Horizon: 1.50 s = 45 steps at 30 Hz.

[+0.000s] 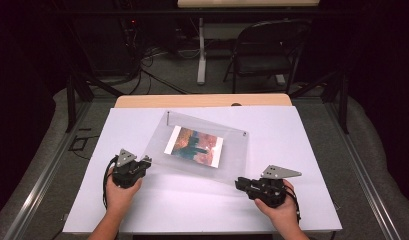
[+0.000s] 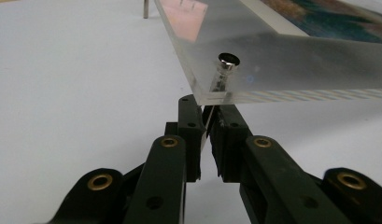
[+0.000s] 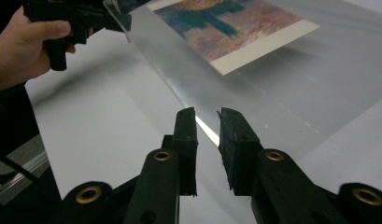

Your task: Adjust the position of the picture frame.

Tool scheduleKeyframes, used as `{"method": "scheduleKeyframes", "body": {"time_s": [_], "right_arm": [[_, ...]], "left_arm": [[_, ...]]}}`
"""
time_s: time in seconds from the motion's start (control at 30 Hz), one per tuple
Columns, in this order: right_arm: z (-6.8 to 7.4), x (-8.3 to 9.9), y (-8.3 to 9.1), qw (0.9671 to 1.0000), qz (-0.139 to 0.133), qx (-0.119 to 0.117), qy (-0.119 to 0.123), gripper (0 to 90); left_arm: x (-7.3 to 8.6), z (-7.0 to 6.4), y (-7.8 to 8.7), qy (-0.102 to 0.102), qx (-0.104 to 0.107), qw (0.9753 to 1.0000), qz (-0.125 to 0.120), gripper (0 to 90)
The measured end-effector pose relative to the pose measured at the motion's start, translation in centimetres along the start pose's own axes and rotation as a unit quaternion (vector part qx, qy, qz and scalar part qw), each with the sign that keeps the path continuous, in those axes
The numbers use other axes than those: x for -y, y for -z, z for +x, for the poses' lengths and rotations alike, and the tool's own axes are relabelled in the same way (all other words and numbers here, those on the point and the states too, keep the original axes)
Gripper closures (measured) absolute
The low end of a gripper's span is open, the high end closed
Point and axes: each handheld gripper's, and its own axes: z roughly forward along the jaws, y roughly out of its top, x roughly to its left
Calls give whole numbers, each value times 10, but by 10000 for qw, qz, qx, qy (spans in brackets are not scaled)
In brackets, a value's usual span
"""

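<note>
Grippers: two, left gripper and right gripper
Acrylic sheets: one
Pictures: one
Chairs: one

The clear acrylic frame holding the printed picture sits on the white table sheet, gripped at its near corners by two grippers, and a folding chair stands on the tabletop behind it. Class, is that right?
One detail is wrong: the folding chair stands on the floor beyond the table, not on the tabletop, as the high view shows. The clear acrylic frame with the printed picture does sit there, the left gripper and right gripper at its near corners.
</note>
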Motion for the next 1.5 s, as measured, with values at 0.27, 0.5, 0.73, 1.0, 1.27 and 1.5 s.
{"method": "scheduleKeyframes", "body": {"time_s": [0.27, 0.5, 0.73, 1.0, 1.27, 1.5], "right_arm": [[0, 4, -15, 9968, 672, -222, -380, 868], [-5, 5, -19, 9943, 876, -129, -596, 868], [-13, 2, -18, 9931, 924, 163, -696, 895], [-25, 0, -15, 9920, 853, 341, -863, 900], [-47, -4, -7, 9882, 800, 574, -1175, 900], [-70, -9, -3, 9846, 663, 764, -1425, 900]], "left_arm": [[-2, -12, 6, -12, 229, 9997, -111, 829], [-2, -23, 10, -55, 422, 9989, -184, 832], [-1, -32, 12, -108, 529, 9984, -176, 835], [0, -43, 10, -278, 700, 9970, -153, 840], [2, -62, 1, -565, 914, 9942, -13, 847], [3, -84, -3, -649, 1183, 9909, 4, 851]]}}
